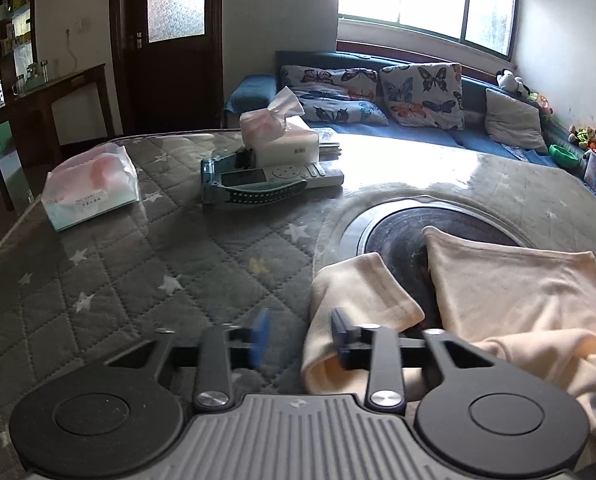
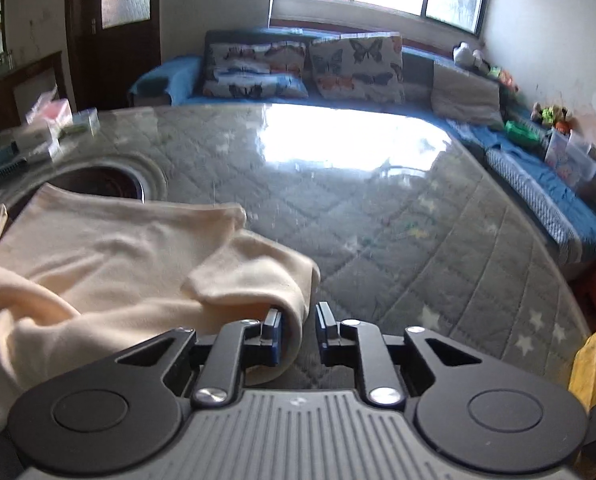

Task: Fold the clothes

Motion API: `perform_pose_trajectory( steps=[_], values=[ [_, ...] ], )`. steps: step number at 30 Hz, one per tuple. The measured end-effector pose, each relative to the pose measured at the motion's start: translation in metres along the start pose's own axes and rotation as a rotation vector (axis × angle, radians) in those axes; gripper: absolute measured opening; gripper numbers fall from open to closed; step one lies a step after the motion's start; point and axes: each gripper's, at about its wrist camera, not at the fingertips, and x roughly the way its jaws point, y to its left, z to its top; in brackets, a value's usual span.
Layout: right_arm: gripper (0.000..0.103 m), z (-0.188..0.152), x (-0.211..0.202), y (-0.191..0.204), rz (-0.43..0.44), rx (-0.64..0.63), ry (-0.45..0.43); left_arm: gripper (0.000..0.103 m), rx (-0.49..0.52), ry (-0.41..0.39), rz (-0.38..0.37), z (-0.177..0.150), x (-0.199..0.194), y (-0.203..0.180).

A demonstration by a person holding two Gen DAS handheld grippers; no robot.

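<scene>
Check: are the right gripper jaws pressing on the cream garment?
Apart. Right wrist view: right gripper jaws stand open; the cream garment fold lies between them, table visible beside the right jaw.

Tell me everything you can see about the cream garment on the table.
The cream garment is soft, knit-looking cloth, plain with no print. It lies partly folded and rumpled on the quilted grey star-patterned table cover, its far edge overlapping the round dark recess in the table. One sleeve-like flap sits by the left gripper, whose jaws stand apart. Another fold droops between the open jaws of the right gripper; the pads do not look pressed on it.
</scene>
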Motion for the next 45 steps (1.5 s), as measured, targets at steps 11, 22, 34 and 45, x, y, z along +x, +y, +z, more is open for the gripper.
perform_pose_trajectory(
  steps=[11, 22, 34, 45],
  values=[
    [0.029, 0.001, 0.012, 0.001, -0.001, -0.014, 0.002, 0.010, 0.016, 0.060, -0.003, -0.003, 0.029, -0.008],
    [0.006, -0.004, 0.004, -0.021, -0.043, 0.110, -0.027, 0.004, -0.040, 0.031, 0.078, -0.019, 0.003, 0.016],
    [0.023, -0.039, -0.018, -0.031, -0.052, 0.092, 0.038, 0.008, -0.009, 0.038, 0.041, -0.038, -0.034, 0.026],
    [0.031, -0.044, -0.050, -0.025, -0.038, 0.034, -0.014, 0.016, 0.150, -0.052, -0.131, -0.039, -0.087, -0.011]
  ],
)
